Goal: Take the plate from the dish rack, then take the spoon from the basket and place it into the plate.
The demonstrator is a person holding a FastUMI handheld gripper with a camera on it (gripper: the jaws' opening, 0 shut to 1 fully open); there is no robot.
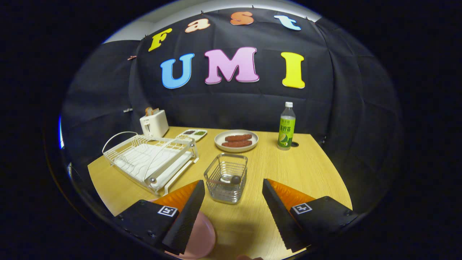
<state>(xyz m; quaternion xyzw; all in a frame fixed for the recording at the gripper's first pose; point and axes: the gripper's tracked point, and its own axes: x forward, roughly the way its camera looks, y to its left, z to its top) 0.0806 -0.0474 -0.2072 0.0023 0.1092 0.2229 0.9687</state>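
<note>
A pink plate lies on the wooden table, partly hidden under my left finger. My gripper is open, with nothing between its fingers. Just ahead of the fingers stands a wire basket. A spoon lies inside it, dark bowl end to the right. The white dish rack stands to the left beyond the left finger, with no dishes in it.
A white toaster stands behind the rack. Beside it lies a small divided tray. A beige plate with two sausages sits beyond the basket. A green-labelled bottle stands at the back right.
</note>
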